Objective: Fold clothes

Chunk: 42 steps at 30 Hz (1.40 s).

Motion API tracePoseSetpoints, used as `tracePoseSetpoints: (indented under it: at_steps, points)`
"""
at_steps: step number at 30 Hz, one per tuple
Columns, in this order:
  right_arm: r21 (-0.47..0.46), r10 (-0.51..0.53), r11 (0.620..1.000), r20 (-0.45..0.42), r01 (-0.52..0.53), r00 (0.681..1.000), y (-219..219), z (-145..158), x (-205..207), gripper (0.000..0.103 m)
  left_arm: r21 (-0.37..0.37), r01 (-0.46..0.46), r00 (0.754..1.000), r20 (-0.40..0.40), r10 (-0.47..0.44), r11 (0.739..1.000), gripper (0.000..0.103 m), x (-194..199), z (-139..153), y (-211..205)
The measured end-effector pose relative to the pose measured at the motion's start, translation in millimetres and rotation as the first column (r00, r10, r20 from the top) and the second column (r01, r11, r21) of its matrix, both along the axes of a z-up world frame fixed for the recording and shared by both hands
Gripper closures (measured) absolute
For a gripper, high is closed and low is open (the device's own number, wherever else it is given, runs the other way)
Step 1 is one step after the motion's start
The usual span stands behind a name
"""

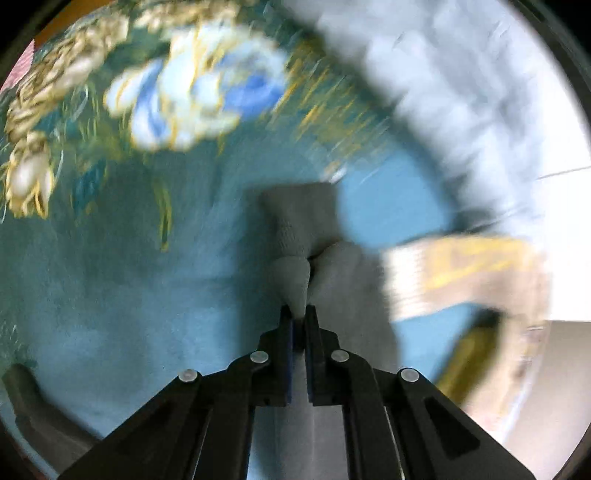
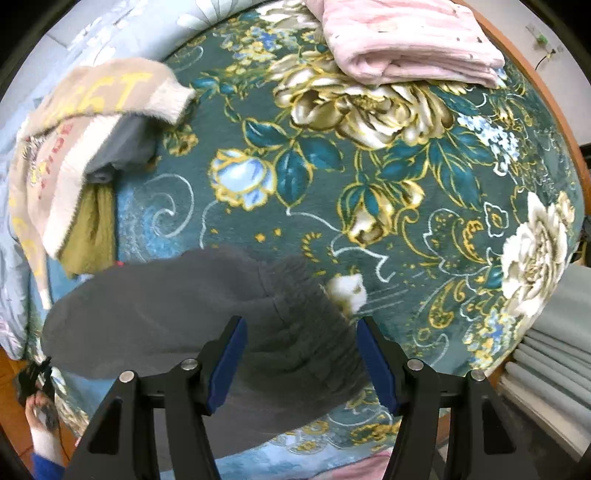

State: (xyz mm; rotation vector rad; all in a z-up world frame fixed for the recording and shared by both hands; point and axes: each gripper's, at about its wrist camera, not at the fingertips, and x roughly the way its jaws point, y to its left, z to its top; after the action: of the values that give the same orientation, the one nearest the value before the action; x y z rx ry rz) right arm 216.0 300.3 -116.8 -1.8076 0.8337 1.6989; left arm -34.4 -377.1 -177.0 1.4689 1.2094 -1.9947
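Observation:
A grey knitted garment (image 2: 192, 314) lies on the floral teal bedspread (image 2: 369, 184), near the front of the right wrist view. My right gripper (image 2: 299, 325) is open just above it, its blue-padded fingers (image 2: 229, 358) spread over the cloth. In the left wrist view, which is motion-blurred, my left gripper (image 1: 300, 314) is shut on a bunched fold of the grey garment (image 1: 299, 229), which hangs lifted over the bedspread (image 1: 110, 295).
A pile of clothes with a beige fuzzy sweater with yellow letters (image 2: 74, 147) lies at the bed's left; it also shows in the left wrist view (image 1: 461, 273). A folded pink cloth (image 2: 406, 40) sits at the far edge. A light blue quilt (image 2: 110, 33) lies behind.

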Motion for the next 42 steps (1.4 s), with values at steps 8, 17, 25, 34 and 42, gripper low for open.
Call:
tracePoseSetpoints:
  at_steps: [8,17,25,34,42]
  points:
    - [-0.061,-0.106,0.993,-0.026,0.104,0.994,26.2,-14.8,22.4,0.037,-0.104,-0.081,0.923,0.366,0.114,0.991,0.096,76.0,-37.1,-48.8]
    - [-0.27,-0.133,0.957,-0.088,0.105,0.987,36.3,-67.4,0.2,0.037,-0.103,-0.002,0.957,0.287,0.032,0.995,0.075,95.9,37.1,-26.4]
    - [-0.448,-0.194,0.886,-0.126,0.119,0.973,47.3,-112.2,-15.4,0.037,-0.022,0.029,0.98,0.199,-0.025,0.999,0.065,103.4,77.8,44.0]
    - [-0.633,-0.106,0.771,-0.236,-0.07,0.966,29.9,-126.3,-41.6,0.036,-0.065,0.26,0.935,0.267,-0.234,0.963,0.065,118.9,102.7,116.4]
    - [-0.718,-0.258,0.693,-0.161,0.067,0.953,46.8,-164.6,-32.5,0.039,-0.141,0.269,0.929,0.3,-0.217,0.953,0.065,143.0,125.3,125.1]
